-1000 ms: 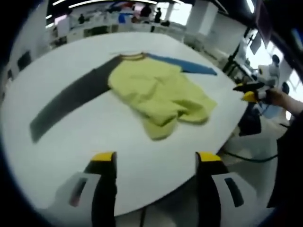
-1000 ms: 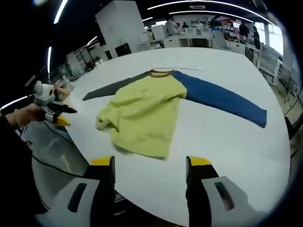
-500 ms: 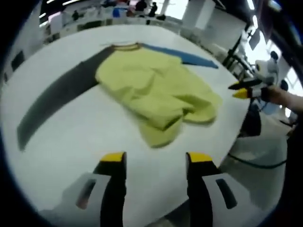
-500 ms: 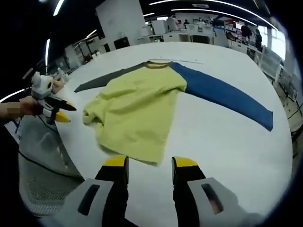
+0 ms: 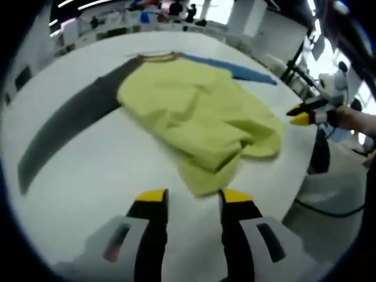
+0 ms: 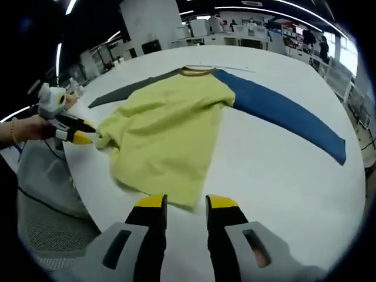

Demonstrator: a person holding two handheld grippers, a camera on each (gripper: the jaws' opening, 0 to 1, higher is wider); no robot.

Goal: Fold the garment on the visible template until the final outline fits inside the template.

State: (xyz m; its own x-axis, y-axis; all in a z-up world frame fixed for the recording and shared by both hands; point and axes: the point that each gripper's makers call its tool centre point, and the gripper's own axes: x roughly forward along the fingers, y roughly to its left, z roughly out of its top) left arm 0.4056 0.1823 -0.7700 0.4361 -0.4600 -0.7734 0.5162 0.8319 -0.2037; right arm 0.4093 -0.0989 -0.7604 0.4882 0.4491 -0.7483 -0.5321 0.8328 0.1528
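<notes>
While the garment (image 6: 170, 132) lies on the worktop (image 6: 282, 170), collar at 12 o'clock, sleeves spread sideways, left claw (image 5: 188, 197) and right claw (image 6: 183, 202) stand slightly parted, gripping nothing.

Ceiling strip lights (image 6: 258, 8) are throwing bright, even light across the white surface (image 6: 282, 170), which is glaring slightly. Windows (image 5: 329, 59) are blowing out to white. Fisheye distortion is bending the edges, and the left gripper view is looking soft with motion blur.

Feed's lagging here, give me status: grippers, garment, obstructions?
Left gripper and right gripper open, empty, fingers at the hem. Shirt unfolded, rumpled; blue sleeve and grey sleeve spread. No obstruction seen.
</notes>
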